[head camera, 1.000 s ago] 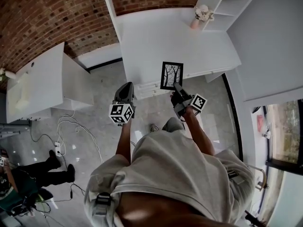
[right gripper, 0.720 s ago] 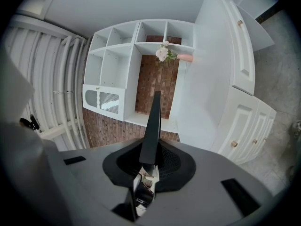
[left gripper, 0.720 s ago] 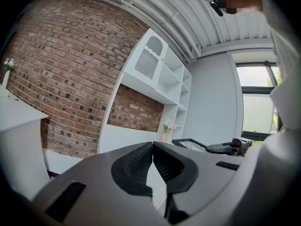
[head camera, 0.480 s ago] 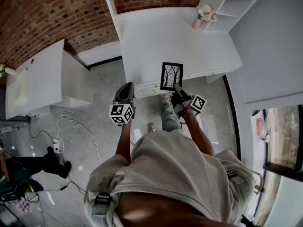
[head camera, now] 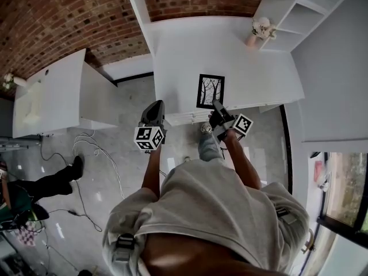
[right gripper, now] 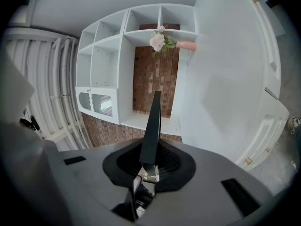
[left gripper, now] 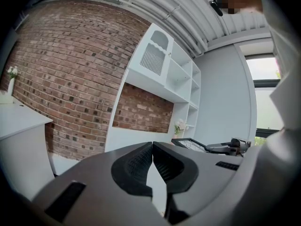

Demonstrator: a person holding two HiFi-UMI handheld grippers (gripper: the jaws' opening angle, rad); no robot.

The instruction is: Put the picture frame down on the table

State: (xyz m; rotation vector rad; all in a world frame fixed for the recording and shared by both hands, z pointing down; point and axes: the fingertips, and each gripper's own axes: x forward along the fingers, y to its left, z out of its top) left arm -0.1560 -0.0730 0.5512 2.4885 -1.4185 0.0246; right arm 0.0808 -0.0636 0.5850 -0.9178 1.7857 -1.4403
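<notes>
A black picture frame [head camera: 210,91] with a tree drawing hangs over the front part of the white table [head camera: 190,50], held flat, face up. My right gripper [head camera: 214,104] is shut on its near edge. In the right gripper view the picture frame [right gripper: 152,126] shows edge-on, a thin dark blade rising from between the pads. My left gripper [head camera: 155,109] hovers over the floor, just off the table's front left corner, shut with nothing in it. In the left gripper view the closed jaws meet at my left gripper [left gripper: 152,146], and the picture frame [left gripper: 190,144] shows at the right.
A pink vase of pale flowers [head camera: 259,30] stands at the table's back right, by white shelving [head camera: 319,13]. Drawers [head camera: 190,117] front the table. A second white counter [head camera: 52,96] stands at the left, with cables [head camera: 86,148] on the floor. Another person's leg [head camera: 54,180] is at the far left.
Both grippers have moved forward toward the table; the frame now hangs over its front part rather than at its edge. The leg at the left has shifted.
</notes>
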